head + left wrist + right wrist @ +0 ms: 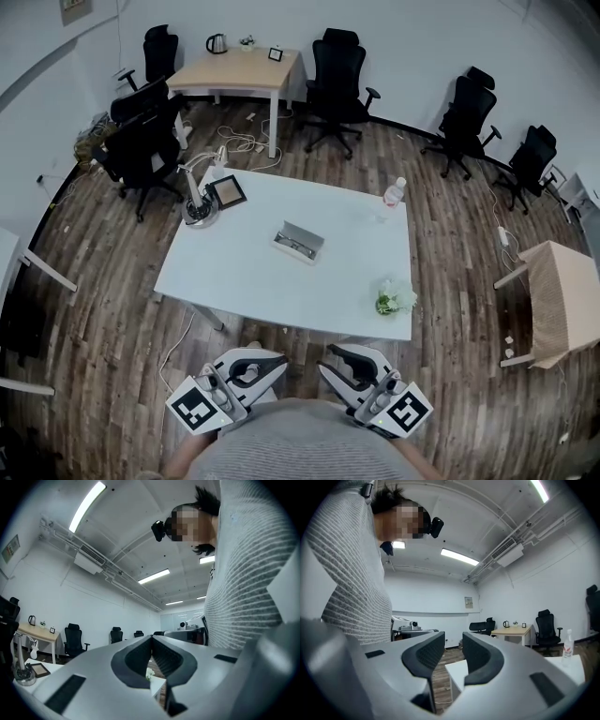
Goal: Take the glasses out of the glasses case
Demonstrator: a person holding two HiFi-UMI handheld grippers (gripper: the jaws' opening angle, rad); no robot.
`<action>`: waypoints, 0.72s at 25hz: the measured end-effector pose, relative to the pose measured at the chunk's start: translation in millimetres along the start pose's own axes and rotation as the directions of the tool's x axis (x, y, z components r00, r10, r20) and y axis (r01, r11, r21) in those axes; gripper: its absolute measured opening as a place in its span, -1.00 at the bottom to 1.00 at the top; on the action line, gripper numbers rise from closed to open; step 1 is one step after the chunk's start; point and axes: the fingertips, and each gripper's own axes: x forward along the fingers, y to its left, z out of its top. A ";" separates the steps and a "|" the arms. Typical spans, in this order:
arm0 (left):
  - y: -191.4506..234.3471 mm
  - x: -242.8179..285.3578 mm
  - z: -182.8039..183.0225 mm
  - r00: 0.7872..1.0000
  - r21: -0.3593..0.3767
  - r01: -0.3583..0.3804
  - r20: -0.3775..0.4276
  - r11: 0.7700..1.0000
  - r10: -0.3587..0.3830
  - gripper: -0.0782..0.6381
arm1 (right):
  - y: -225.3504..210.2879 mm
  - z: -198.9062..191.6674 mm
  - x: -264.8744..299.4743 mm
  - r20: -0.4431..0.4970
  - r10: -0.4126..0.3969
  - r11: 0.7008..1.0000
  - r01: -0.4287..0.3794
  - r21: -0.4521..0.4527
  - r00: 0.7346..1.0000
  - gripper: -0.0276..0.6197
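Note:
The glasses case (298, 242) is a small grey box lying open near the middle of the white table (244, 281); something dark lies in it, too small to make out. Both grippers are held close to my body, well short of the table's near edge and far from the case. My left gripper (279, 360) has its jaws together with nothing between them, and in the left gripper view (151, 639) the tips meet. My right gripper (328, 360) is open and empty, with a narrow gap between the jaws in the right gripper view (453, 641).
On the table stand a white flower pot (394, 298) at the near right, a water bottle (395, 192) at the far right, and a picture frame (227, 191) and desk lamp (199, 208) at the far left. Black office chairs (337, 80) and a wooden desk (239, 70) stand behind.

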 end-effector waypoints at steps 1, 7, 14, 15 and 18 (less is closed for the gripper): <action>12.7 1.7 0.4 1.000 0.001 0.011 0.001 1.000 -0.011 -0.75 | -9.0 0.4 10.0 0.005 -0.012 1.000 0.012 -0.003 1.000 -0.58; 85.8 14.1 11.1 0.997 0.011 0.082 0.007 0.997 -0.082 -0.75 | -64.0 16.0 70.7 0.028 -0.093 0.995 0.094 -0.020 0.995 -0.58; 152.8 18.5 14.4 0.992 0.015 0.124 0.012 0.992 -0.124 -0.75 | -109.1 1.9 119.1 -0.021 -0.181 0.981 0.179 -0.068 0.983 -0.58; 161.5 17.1 13.5 0.992 0.013 0.127 0.011 0.992 -0.127 -0.75 | -114.1 2.0 127.3 -0.020 -0.194 0.979 0.192 -0.072 0.981 -0.58; 185.1 12.5 11.1 0.989 0.020 0.151 -0.004 0.988 -0.151 -0.75 | -126.4 3.7 149.7 -0.007 -0.234 0.969 0.233 -0.079 0.972 -0.58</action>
